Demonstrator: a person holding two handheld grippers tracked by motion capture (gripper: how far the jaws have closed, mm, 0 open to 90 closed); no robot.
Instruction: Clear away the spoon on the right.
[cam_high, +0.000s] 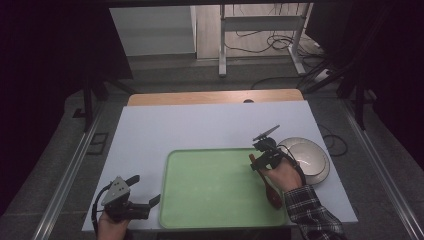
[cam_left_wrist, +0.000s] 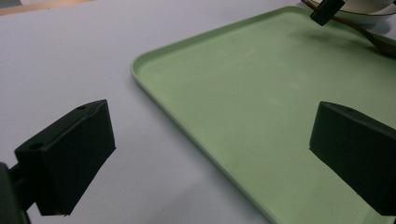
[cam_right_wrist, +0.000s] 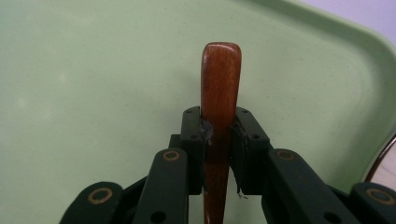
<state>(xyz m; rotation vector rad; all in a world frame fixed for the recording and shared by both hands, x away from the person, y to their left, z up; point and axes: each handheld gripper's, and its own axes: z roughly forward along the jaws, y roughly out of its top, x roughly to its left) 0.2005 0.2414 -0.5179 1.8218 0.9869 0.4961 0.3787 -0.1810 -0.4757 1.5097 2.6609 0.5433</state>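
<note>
Right gripper (cam_high: 260, 152) had its fingers (cam_right_wrist: 194, 140) clenched on a brown wooden spoon (cam_right_wrist: 219, 88), gripping the handle partway along with the handle end poking out past them. It was held over the right side of the green tray (cam_high: 215, 187), which sat at the near edge of the white worktop (cam_high: 200, 125); whether the spoon touched the tray I could not tell. A white bowl (cam_high: 307, 155) stood just beside the tray, toward the worktop's right edge. Left gripper (cam_high: 137, 192) waited near the near-left corner, fingers (cam_left_wrist: 70, 154) spread, grasping nothing. Judged step: carrying the spoon. Next move probably needs lowering it flat before release.
</note>
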